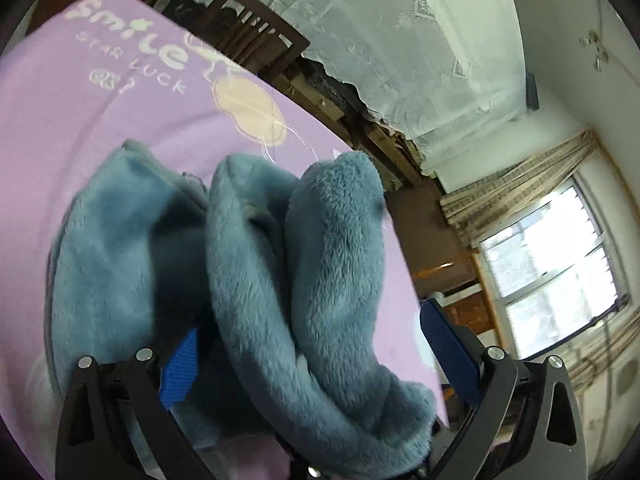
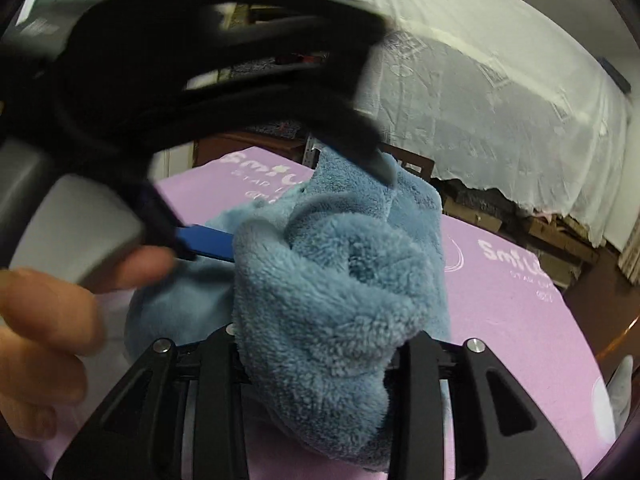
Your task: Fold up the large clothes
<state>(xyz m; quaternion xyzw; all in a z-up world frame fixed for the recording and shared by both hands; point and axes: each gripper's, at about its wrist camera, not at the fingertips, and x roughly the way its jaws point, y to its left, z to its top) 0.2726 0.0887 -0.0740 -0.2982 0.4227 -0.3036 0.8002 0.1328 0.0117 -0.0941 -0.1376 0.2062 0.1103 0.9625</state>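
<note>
We have barely begun: the blue fleece garment (image 1: 256, 280) sits bunched between our left gripper (image 1: 316, 356), its jaws spread wide, and our right gripper (image 2: 320, 360), clamped on it, over the purple sheet (image 1: 80, 120); every fold remains.

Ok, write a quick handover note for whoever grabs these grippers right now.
Left gripper: jaws wide apart, fleece bunched between them, not pinched.
Right gripper: fleece piled between its fingers; the grip itself is hidden.
The fleece is a crumpled blue heap over the purple mat, with the left gripper in it from the other side.
Done: no neat fold visible.
Left: spread it flat, then fold.
</note>
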